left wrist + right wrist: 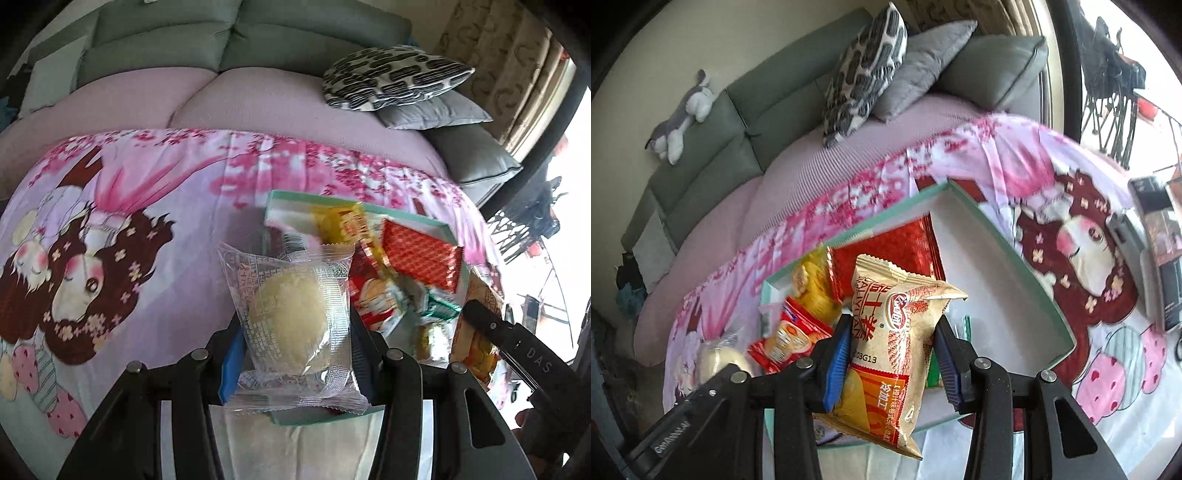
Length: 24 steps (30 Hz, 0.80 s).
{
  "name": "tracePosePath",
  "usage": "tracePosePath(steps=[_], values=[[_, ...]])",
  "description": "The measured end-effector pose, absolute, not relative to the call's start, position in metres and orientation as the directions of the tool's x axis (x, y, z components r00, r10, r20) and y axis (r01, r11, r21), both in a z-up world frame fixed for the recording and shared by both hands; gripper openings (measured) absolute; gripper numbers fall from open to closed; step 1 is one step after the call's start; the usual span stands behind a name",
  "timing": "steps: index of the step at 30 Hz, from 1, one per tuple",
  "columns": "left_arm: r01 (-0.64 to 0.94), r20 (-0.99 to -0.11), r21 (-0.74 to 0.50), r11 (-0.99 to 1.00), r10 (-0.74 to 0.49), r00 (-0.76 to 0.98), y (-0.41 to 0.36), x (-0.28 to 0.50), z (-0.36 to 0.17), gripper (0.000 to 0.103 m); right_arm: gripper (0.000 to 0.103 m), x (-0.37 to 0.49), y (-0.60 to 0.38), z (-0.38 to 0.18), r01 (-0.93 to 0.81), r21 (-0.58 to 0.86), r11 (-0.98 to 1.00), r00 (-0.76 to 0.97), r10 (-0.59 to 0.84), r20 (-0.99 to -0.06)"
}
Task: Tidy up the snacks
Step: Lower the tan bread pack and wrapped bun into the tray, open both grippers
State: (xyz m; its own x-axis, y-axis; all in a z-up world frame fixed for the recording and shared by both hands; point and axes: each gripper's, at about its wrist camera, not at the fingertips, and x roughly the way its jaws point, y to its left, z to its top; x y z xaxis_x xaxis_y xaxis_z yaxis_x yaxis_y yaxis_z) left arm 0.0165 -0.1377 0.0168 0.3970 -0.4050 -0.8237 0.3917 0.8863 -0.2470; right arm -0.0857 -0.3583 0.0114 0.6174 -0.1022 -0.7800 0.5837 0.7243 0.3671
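My left gripper (295, 332) is shut on a clear-wrapped round pale pastry (291, 317), held above the near left edge of a mint-green tray (291, 201). The tray holds a red foil packet (421, 254), a yellow packet (343, 221) and other snack packs. My right gripper (892, 347) is shut on a beige and orange snack bag (897, 343), held over the same tray (997, 236). In the right wrist view the tray's left part holds the red foil packet (886, 251), the yellow packet (812, 284) and a red-orange packet (790, 339); its right part is bare white.
The tray lies on a pink cartoon-print cloth (129, 221) over a table in front of a grey-green sofa (221, 40). Patterned and grey cushions (391, 77) sit at the sofa's right. A plush toy (683, 114) lies on the sofa back. A dark box (1160, 243) stands at the cloth's right edge.
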Motion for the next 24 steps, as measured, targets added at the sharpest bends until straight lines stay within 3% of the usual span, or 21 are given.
tracePosePath(steps=[6, 24], values=[[0.357, -0.846, -0.224, 0.907, -0.363, 0.391, -0.131, 0.015, 0.003, 0.052, 0.046, -0.08, -0.353, 0.001, 0.572, 0.369, 0.733, 0.604, -0.072, -0.793], [0.453, -0.85, -0.265, 0.851, -0.428, 0.307, -0.168, 0.001, -0.012, 0.052, 0.046, -0.067, -0.344, -0.006, 0.559, 0.352, 0.751, 0.579, -0.05, -0.813]])
